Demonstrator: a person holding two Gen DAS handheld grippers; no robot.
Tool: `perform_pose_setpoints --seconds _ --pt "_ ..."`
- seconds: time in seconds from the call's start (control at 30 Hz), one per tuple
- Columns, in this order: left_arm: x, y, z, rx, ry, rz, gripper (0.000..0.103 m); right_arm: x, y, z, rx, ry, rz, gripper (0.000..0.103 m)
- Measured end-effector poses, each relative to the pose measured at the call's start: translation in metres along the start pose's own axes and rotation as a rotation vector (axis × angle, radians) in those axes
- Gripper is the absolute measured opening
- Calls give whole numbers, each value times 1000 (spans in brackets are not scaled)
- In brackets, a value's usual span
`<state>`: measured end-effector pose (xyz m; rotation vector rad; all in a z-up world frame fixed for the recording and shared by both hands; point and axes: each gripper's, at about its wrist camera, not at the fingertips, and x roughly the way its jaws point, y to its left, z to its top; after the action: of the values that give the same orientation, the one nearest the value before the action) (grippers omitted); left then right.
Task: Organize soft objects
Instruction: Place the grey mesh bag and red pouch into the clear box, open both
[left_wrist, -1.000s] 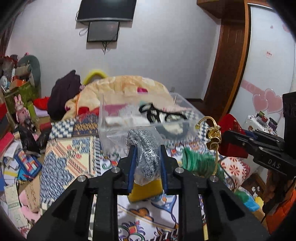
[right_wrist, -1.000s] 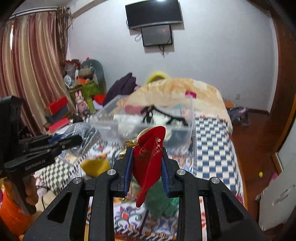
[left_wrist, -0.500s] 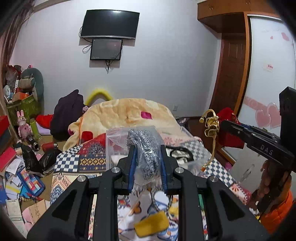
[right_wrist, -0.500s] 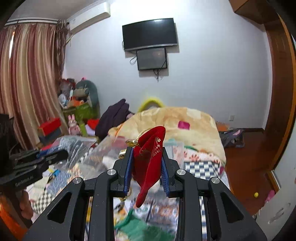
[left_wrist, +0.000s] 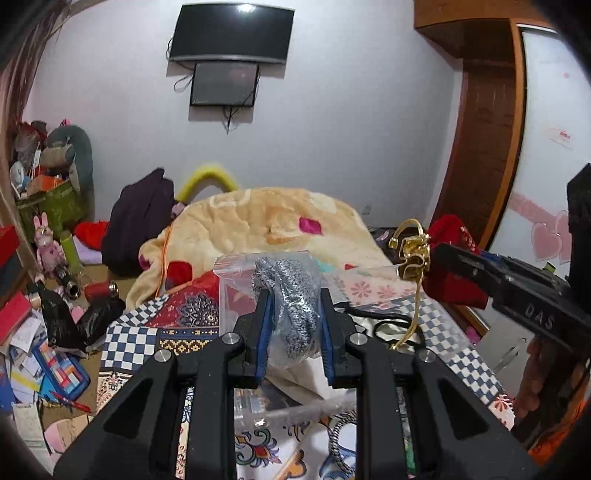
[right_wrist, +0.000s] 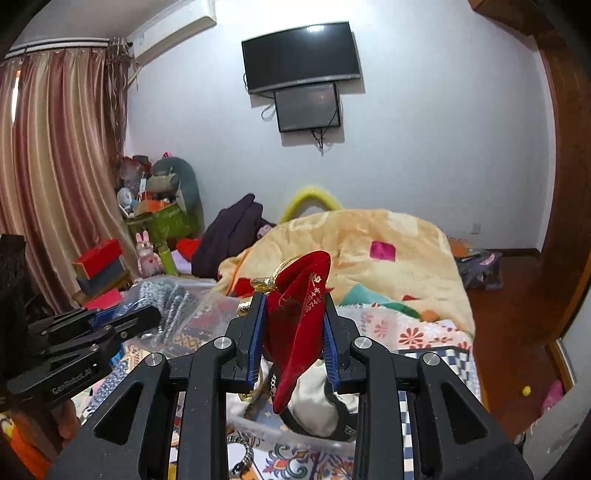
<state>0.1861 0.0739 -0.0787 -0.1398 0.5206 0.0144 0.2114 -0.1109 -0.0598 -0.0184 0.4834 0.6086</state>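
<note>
Bed: patterned patchwork bedspread (left_wrist: 184, 317), peach fleece blanket (left_wrist: 266, 221) behind.
Left hand-held gripper (left_wrist: 293, 328): clamped on clear zip bag of grey speckled knit (left_wrist: 291, 295), raised above bed.
Right hand-held gripper (right_wrist: 293, 332): clamped on red velvet drawstring pouch with gold cord (right_wrist: 299, 310), above clear plastic bin (right_wrist: 295, 435).

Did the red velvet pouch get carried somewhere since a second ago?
Yes. The red velvet pouch, clamped in the right gripper, has moved forward and now hangs over the clear plastic bin, which a second ago stood farther ahead.
</note>
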Motion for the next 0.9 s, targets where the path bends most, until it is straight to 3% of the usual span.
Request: perform_pose_setpoints --seconds 0.4,0.63,0.77,0.9 --pt "58 -3 -21 39 150 31 23 52 14 -18 -112 200 13 26" --pt "64 -5 -27 59 194 31 24 62 11 -28 -124 267 -6 28" --pt "59 -1 -26 47 196 14 34 60 9 -30 -126 279 -22 40" --pt "44 -2 -23 44 164 3 41 50 8 -28 -142 255 -46 59"
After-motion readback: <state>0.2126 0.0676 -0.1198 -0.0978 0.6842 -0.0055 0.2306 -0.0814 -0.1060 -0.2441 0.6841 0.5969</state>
